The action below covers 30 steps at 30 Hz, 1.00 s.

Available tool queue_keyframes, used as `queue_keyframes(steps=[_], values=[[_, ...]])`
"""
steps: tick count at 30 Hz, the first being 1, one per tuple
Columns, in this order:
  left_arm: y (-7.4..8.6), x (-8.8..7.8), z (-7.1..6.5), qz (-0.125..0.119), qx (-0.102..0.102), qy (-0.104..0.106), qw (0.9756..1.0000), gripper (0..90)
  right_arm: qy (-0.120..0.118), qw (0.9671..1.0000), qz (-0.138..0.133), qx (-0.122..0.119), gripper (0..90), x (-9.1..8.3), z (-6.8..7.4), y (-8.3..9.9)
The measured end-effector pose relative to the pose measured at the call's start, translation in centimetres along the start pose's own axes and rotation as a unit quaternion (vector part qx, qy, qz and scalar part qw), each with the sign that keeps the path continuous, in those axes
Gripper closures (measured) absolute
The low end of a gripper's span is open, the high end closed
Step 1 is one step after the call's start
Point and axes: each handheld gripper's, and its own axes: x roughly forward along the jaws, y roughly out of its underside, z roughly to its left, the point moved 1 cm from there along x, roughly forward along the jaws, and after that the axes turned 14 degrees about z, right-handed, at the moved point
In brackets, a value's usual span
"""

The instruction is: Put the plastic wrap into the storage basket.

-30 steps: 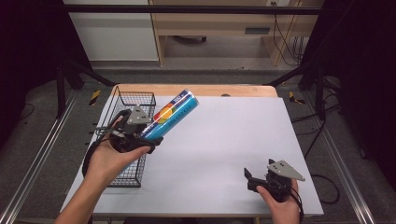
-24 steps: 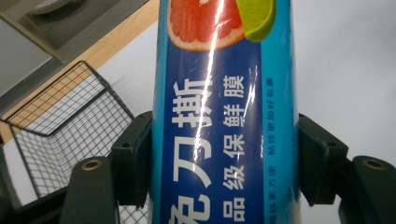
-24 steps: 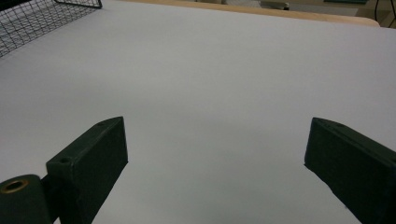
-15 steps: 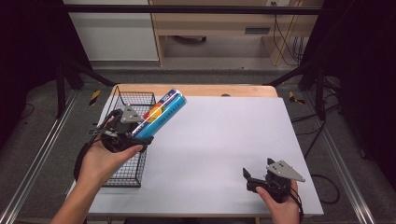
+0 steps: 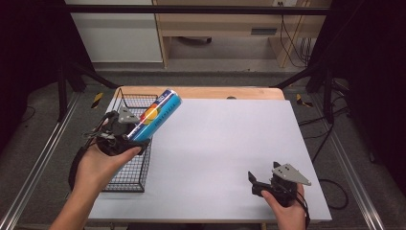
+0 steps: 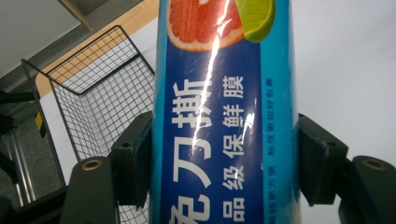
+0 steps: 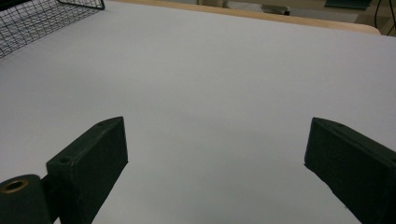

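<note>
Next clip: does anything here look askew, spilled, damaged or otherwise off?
Nothing stands out. The left gripper is shut on a blue cling-film tube, held tilted in the air by the wire basket. That looks deliberate, and the tube shows no dents. The right gripper rests open and empty on the white table. No spills.
</note>
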Motion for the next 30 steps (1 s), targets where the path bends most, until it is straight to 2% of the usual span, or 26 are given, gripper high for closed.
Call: queue_keyframes(steps=[5,20,23,24,30], values=[[0.0,0.6,0.3,0.009,-0.005,0.01,0.9999,31.9,0.0,1.0,0.002,0.003,6.2,0.0,0.0,0.0],[-0.3,1.8,1.3,0.024,-0.02,0.0,0.9995,31.9,-0.001,0.9999,0.003,0.012,6.4,0.0,-0.2,0.0],[-0.1,1.9,1.4,0.035,-0.029,0.005,0.999,31.9,-0.001,0.9999,0.003,0.013,6.5,0.0,-0.3,0.1],[-0.1,2.0,1.5,0.032,-0.025,0.002,0.9992,31.9,-0.002,0.9999,0.003,0.013,6.5,0.0,-0.4,0.1],[0.3,2.1,1.8,0.041,-0.036,0.005,0.9985,31.9,-0.005,0.9999,0.002,0.013,6.5,0.0,-0.4,0.1]])
